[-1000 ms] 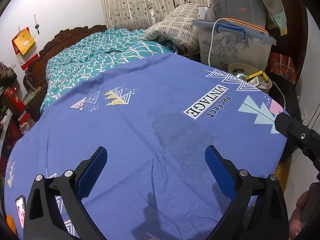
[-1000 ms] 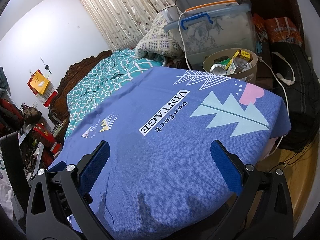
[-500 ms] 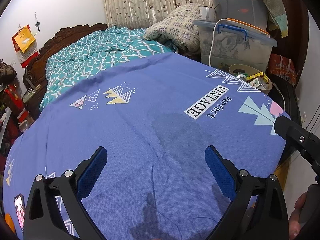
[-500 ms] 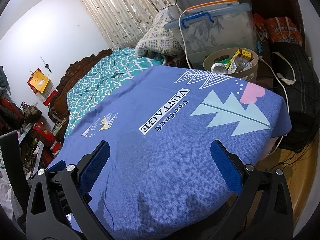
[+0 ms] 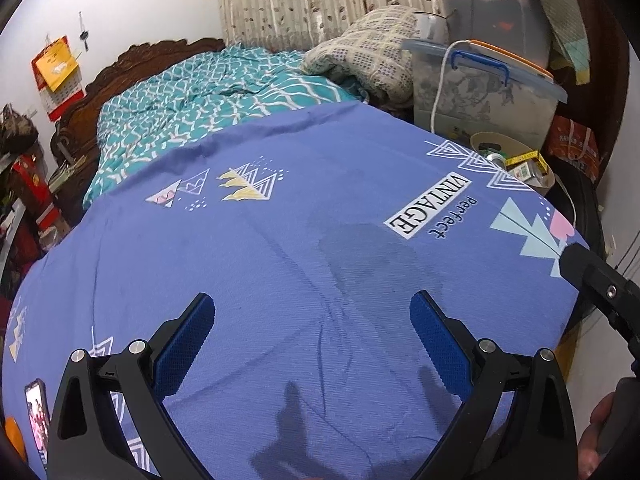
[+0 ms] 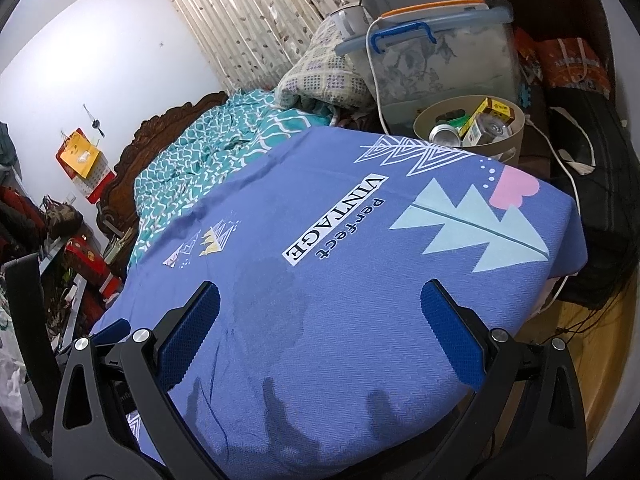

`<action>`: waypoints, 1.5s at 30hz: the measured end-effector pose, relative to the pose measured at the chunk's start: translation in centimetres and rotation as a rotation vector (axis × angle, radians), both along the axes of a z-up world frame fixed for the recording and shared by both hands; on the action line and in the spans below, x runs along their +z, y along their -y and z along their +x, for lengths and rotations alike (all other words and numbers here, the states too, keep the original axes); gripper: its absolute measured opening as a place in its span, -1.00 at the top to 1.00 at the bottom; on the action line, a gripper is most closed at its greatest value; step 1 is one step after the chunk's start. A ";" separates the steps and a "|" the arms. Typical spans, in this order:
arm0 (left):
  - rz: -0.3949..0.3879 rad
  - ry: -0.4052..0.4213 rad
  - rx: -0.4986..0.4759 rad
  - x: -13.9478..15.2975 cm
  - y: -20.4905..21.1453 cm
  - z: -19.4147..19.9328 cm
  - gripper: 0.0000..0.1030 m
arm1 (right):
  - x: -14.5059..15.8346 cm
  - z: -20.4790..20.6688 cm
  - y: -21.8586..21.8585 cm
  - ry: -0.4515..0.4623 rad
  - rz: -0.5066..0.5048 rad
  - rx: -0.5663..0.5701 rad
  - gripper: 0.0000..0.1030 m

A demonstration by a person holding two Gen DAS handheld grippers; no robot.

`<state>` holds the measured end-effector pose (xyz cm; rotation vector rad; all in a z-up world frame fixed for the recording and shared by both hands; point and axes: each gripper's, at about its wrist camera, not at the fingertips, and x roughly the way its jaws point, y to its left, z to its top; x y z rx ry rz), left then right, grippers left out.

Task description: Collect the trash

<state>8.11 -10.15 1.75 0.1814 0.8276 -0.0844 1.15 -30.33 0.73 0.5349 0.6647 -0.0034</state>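
A round tan bin [image 6: 508,136] stands past the far right corner of the blue printed cloth [image 6: 340,300]; it holds a can [image 6: 444,134], a yellow box [image 6: 494,114] and other trash. The bin also shows in the left wrist view [image 5: 546,178]. My left gripper [image 5: 312,312] is open and empty over the cloth, near a dark damp patch [image 5: 372,252]. My right gripper [image 6: 320,304] is open and empty above the cloth's near side. Part of the right gripper [image 5: 600,280] shows at the right edge of the left wrist view.
A clear storage box with a blue handle [image 6: 440,52] and a white cable stands behind the bin. A teal bedspread [image 5: 208,96] and folded blanket [image 5: 372,52] lie beyond the cloth. A phone [image 5: 36,420] lies at the cloth's near left edge. Clutter fills the left side.
Both grippers have stayed open and empty. The left wrist view has shifted slightly, tilting a little toward the bed; the right barely moved.
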 end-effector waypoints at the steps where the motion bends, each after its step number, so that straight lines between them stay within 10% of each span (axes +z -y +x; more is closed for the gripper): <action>1: -0.009 -0.006 0.008 0.0 -0.3 0.1 -0.83 | 0.1 0.2 -0.1 -0.001 -0.002 0.005 -0.93; 45: -0.011 0.097 -0.036 1.5 -0.3 -2.1 -0.83 | 1.4 -0.3 -0.7 -0.001 -0.025 0.008 -0.93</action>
